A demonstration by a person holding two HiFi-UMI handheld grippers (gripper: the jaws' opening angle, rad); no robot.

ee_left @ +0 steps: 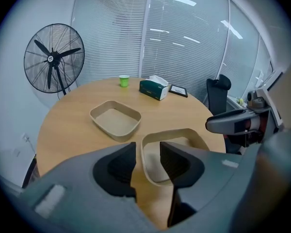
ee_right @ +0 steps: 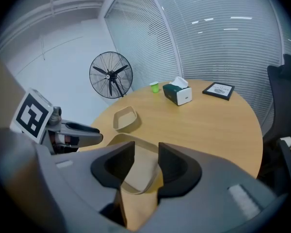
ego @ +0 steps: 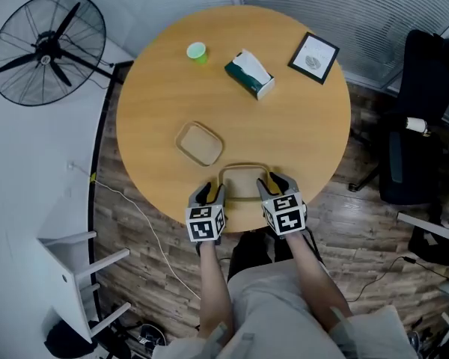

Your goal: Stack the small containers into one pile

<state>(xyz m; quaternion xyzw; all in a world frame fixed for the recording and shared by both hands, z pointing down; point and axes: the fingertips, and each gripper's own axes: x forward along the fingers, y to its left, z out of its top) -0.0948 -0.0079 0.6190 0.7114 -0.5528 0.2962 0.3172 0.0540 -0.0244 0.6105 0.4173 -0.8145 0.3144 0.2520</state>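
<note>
Straddling the near container (ego: 245, 183) at 6 o'clock on the table (ego: 299, 126): left gripper (ego: 209, 193) over its 9 o'clock wall, right gripper (ego: 275, 182) over its 3 o'clock wall, jaws apart, not pressing. Beyond, toward 10 o'clock, second container (ego: 200, 143) sitting separately.

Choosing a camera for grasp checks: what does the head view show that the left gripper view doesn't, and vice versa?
Head view only: the left gripper seen from above with its marker cube, and the person's forearms.
Left gripper view only: its jaws standing apart across the left wall of the near container, not pressing on it.
Both: the table, far container, right gripper, fan, green cup, tissue box, picture frame and black chair.
</note>
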